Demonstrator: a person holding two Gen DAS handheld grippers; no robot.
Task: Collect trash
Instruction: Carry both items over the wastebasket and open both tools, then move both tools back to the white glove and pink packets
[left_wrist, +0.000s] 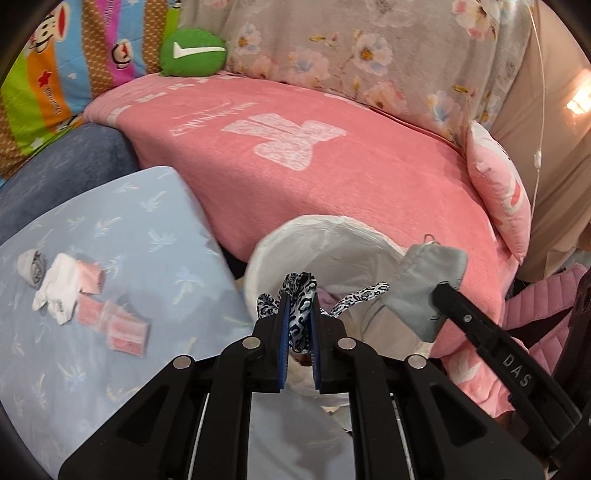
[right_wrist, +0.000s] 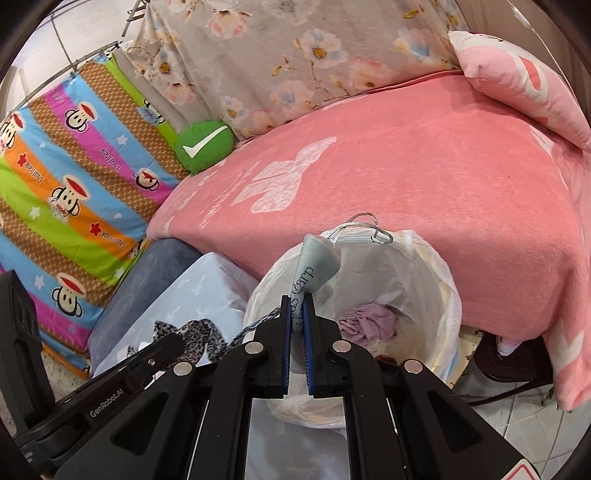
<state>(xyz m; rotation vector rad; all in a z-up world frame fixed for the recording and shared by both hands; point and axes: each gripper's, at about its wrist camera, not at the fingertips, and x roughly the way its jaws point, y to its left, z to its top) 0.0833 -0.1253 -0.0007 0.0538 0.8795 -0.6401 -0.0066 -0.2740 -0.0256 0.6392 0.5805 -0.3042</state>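
Observation:
My left gripper (left_wrist: 299, 299) is shut on a leopard-print strip of cloth (left_wrist: 301, 314) and holds it over the near rim of the white-lined trash bin (left_wrist: 317, 240). My right gripper (right_wrist: 297, 301) is shut on a grey drawstring pouch (right_wrist: 317, 266) and holds it above the bin (right_wrist: 436, 280); the pouch also shows in the left wrist view (left_wrist: 424, 288). The leopard strip shows at the left in the right wrist view (right_wrist: 199, 338). Crumpled lilac trash (right_wrist: 365, 323) lies in the bin.
A light blue cushion (left_wrist: 129, 229) carries a white crumpled wad (left_wrist: 59, 288), a grey bundle (left_wrist: 32, 266) and pink packets (left_wrist: 114, 325). A pink blanket (left_wrist: 332, 166) covers the sofa behind the bin. A green checkmark cushion (left_wrist: 192, 51) sits at the back. Tiled floor (right_wrist: 517, 417) lies at right.

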